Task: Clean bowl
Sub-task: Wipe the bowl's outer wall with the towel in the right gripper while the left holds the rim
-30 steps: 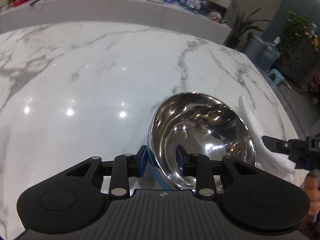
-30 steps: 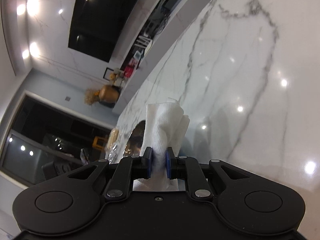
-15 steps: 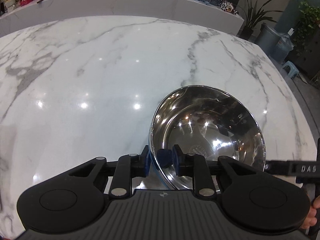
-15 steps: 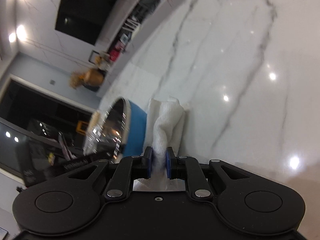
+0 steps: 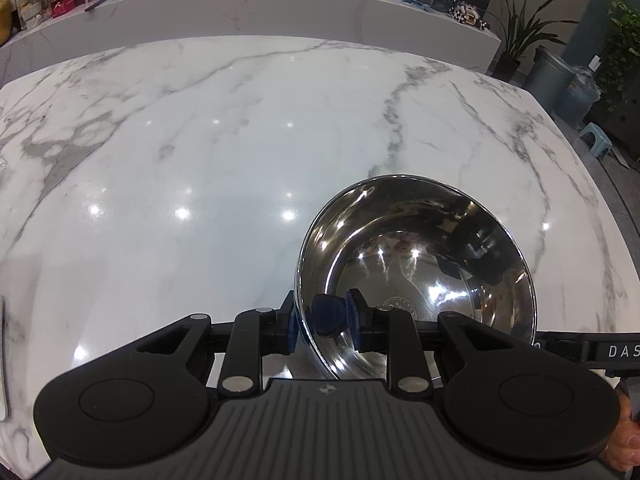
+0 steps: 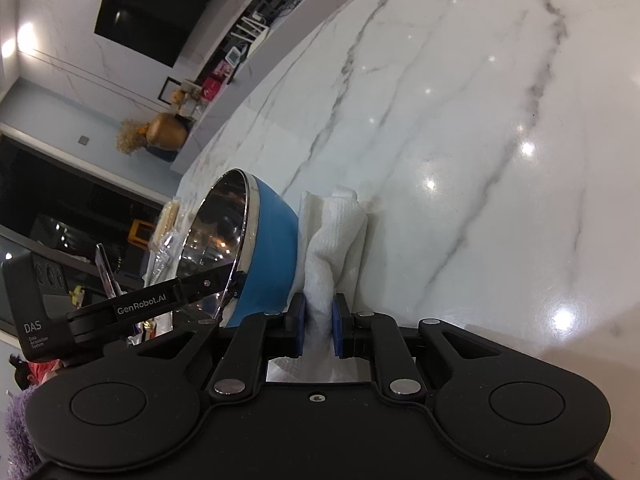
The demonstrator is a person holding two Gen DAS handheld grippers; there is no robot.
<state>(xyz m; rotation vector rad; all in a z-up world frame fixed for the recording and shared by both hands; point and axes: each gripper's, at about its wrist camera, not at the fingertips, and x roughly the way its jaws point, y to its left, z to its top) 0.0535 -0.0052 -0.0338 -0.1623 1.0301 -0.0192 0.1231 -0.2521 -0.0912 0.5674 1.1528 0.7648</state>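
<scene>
A steel bowl (image 5: 416,256) with a blue outside (image 6: 268,248) is held tilted above the white marble table (image 5: 200,140). My left gripper (image 5: 320,320) is shut on its near rim, one finger inside and one outside. My right gripper (image 6: 318,324) is shut on a white paper towel (image 6: 332,240), which lies against the blue outer wall of the bowl. The left gripper's side (image 6: 160,300) shows in the right wrist view, and part of the right gripper's body (image 5: 592,350) shows at the right edge of the left wrist view.
A raised marble ledge (image 5: 280,0) with pictures and small items runs behind the table. Potted plants (image 5: 520,32) and a grey bin (image 5: 552,76) stand beyond the table's right edge. A gold vase (image 6: 164,132) sits far off.
The left gripper's view has tilted down toward the table with the bowl. The towel has moved from beside the bowl's rim to against its blue outer side.
</scene>
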